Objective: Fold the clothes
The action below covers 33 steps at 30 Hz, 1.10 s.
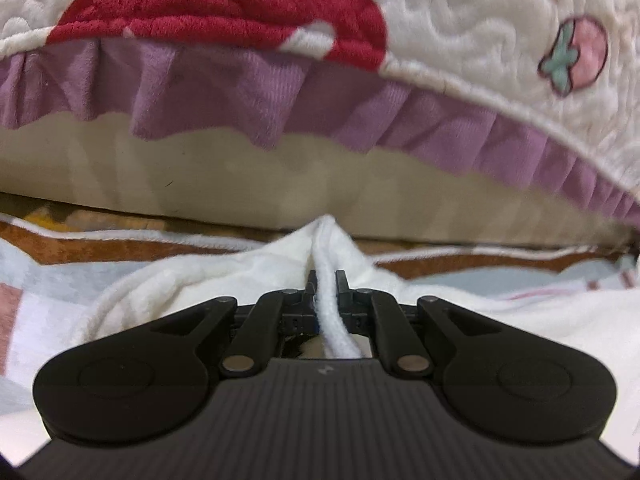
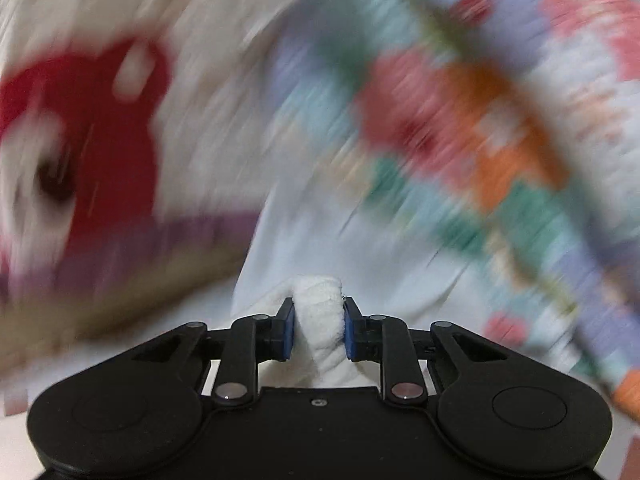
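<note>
A white knitted garment [image 1: 256, 268] lies bunched in front of my left gripper [image 1: 325, 280], which is shut on a thin ridge of its fabric; the ridge runs back between the fingers toward the camera. In the right wrist view my right gripper [image 2: 319, 312] is shut on a thick folded roll of the same white garment [image 2: 318, 320], pressed between its blue pads [image 2: 289, 334]. The rest of that view is heavily blurred.
A cream quilted blanket [image 1: 480, 20] with a red patch, a strawberry motif and a purple ruffle [image 1: 248, 92] hangs over a beige mattress edge [image 1: 200, 176] just ahead. A patchwork cover [image 2: 460, 128] of many colours lies under the garment.
</note>
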{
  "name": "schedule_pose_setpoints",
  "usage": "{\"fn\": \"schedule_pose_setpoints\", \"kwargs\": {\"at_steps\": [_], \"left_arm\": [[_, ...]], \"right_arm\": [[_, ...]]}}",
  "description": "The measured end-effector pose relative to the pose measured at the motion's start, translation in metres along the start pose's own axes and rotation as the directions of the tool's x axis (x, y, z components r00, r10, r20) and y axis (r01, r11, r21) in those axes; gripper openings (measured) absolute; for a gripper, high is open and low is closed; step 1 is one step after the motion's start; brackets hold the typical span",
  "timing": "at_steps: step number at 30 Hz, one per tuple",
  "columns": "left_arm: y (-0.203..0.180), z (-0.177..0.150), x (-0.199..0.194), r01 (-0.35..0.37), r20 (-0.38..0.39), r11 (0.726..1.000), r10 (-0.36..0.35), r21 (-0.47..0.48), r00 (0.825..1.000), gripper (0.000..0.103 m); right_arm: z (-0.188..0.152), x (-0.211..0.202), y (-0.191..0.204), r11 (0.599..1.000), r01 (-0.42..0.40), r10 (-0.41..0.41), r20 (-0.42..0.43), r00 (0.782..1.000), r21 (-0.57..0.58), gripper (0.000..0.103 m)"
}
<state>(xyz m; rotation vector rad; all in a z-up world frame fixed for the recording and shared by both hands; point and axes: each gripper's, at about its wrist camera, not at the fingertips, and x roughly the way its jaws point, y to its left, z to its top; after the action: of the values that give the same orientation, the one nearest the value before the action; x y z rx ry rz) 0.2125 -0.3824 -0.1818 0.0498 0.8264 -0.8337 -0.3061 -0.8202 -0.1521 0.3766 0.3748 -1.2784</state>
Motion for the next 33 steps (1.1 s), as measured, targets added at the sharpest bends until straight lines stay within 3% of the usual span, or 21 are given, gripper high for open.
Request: {"fn": "schedule_pose_setpoints", "kwargs": {"at_steps": [2,5,7,8,9,10,11,13,16,18,20,23,26,27,29,30,31,33], "left_arm": [[-0.005,-0.001,0.005,-0.007,-0.001,1.0,0.007,0.021,1.0,0.005],[-0.009,-0.002,0.011,-0.017,-0.008,1.0,0.017,0.018,1.0,0.01],[-0.007,0.001,0.007,0.012,-0.001,1.0,-0.012,-0.02,1.0,0.021],[-0.006,0.003,0.0,0.055,0.005,0.998,-0.055,-0.033,0.998,0.037],[-0.005,0.005,-0.01,0.101,0.015,0.994,-0.1,-0.03,0.995,0.045],[-0.005,0.008,-0.023,0.139,0.028,0.99,-0.139,-0.017,0.99,0.046],[-0.004,0.01,-0.038,0.159,0.047,0.987,-0.159,0.003,0.986,0.047],[0.003,0.01,-0.074,0.145,0.091,0.988,-0.149,0.048,0.985,0.051],[0.028,-0.004,-0.125,0.023,0.154,0.999,-0.029,0.043,0.988,0.056],[0.057,-0.021,-0.143,-0.098,0.127,0.995,0.102,-0.034,0.987,0.055],[0.09,-0.045,-0.152,-0.148,0.061,0.977,0.159,-0.154,0.985,0.054],[0.125,-0.082,-0.169,-0.148,0.046,0.936,0.171,-0.319,0.984,0.053],[0.137,-0.102,-0.176,-0.22,0.012,0.917,0.237,-0.332,0.971,0.053],[0.142,-0.105,-0.181,-0.238,0.012,0.916,0.255,-0.323,0.967,0.053],[0.151,-0.109,-0.191,-0.257,0.02,0.914,0.277,-0.312,0.961,0.053],[0.154,-0.11,-0.195,-0.253,0.028,0.913,0.275,-0.319,0.961,0.053],[0.157,-0.111,-0.196,-0.243,0.038,0.913,0.27,-0.327,0.962,0.053],[0.159,-0.112,-0.195,-0.227,0.059,0.917,0.26,-0.329,0.964,0.053]], "right_arm": [[0.012,0.002,-0.004,0.999,0.013,-0.013,-0.004,1.0,-0.05,0.026],[0.006,0.02,0.003,0.984,0.032,-0.053,-0.118,0.992,-0.173,0.026],[-0.007,0.034,0.006,0.973,0.08,-0.123,-0.196,0.973,-0.217,0.027],[-0.014,0.04,0.008,0.967,0.102,-0.157,-0.231,0.96,-0.234,0.026],[-0.02,0.045,0.009,0.96,0.121,-0.189,-0.267,0.945,-0.252,0.031],[-0.026,0.049,0.011,0.953,0.14,-0.221,-0.302,0.927,-0.269,0.049],[-0.03,0.052,0.013,0.944,0.154,-0.249,-0.323,0.913,-0.292,0.052],[-0.027,0.046,0.024,0.919,0.161,-0.27,-0.276,0.922,-0.36,0.054],[-0.012,0.022,0.054,0.902,0.122,-0.192,-0.132,0.972,-0.415,0.054],[-0.001,0.002,0.078,0.899,0.067,-0.093,-0.038,0.995,-0.433,0.061],[0.005,-0.019,0.111,0.889,-0.03,0.041,0.013,0.999,-0.457,0.068],[0.0,-0.051,0.172,0.813,-0.199,0.23,-0.012,0.973,-0.548,0.067],[-0.011,-0.087,0.239,0.694,-0.341,0.391,-0.066,0.918,-0.634,0.064],[-0.015,-0.102,0.262,0.645,-0.397,0.442,-0.105,0.891,-0.653,0.056],[-0.026,-0.134,0.309,0.533,-0.517,0.531,-0.211,0.821,-0.67,0.031],[-0.03,-0.15,0.331,0.474,-0.579,0.565,-0.276,0.778,-0.663,0.003],[-0.033,-0.165,0.352,0.414,-0.655,0.591,-0.361,0.722,-0.632,0.0],[-0.039,-0.195,0.394,0.289,-0.788,0.622,-0.52,0.586,-0.543,0.0]]}}
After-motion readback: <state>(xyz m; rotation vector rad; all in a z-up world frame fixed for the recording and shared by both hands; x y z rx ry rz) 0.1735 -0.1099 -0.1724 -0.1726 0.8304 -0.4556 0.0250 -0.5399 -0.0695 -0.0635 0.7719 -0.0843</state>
